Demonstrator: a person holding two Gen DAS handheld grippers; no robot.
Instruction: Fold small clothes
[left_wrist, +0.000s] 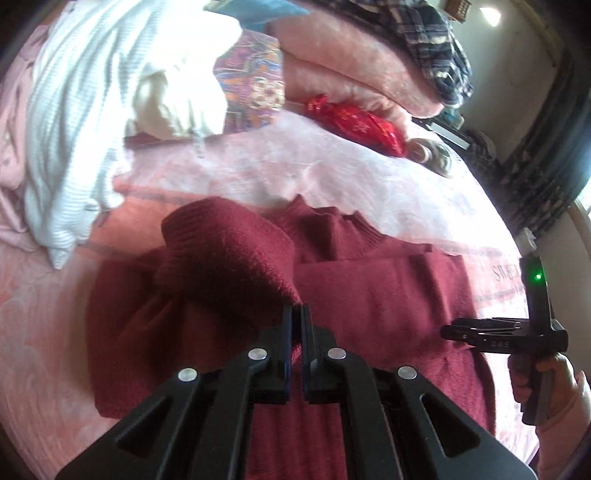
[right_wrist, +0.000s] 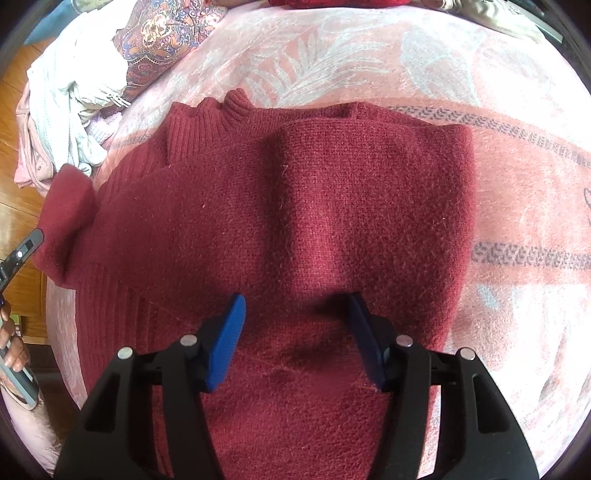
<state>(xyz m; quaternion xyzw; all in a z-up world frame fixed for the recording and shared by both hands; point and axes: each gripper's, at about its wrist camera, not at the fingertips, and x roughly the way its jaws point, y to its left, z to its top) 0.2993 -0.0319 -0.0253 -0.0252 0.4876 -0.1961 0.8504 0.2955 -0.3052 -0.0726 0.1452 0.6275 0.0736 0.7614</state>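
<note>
A dark red knit sweater (left_wrist: 388, 295) lies on the pink bedspread (left_wrist: 332, 173), its collar pointing away. My left gripper (left_wrist: 297, 314) is shut on the sweater's left sleeve (left_wrist: 229, 254) and holds it lifted over the body. My right gripper (right_wrist: 295, 306) is open and empty, hovering just above the sweater's folded right side (right_wrist: 314, 206). It also shows in the left wrist view (left_wrist: 454, 332) at the sweater's right edge. The lifted sleeve (right_wrist: 66, 218) shows at the left in the right wrist view.
A pile of white and pink clothes (left_wrist: 85, 122) lies at the far left, with a patterned cloth (left_wrist: 255, 81) beside it. A red shiny bag (left_wrist: 354, 122) and folded pink blankets (left_wrist: 351, 62) sit at the back. The wooden floor (right_wrist: 18, 177) shows past the bed's left edge.
</note>
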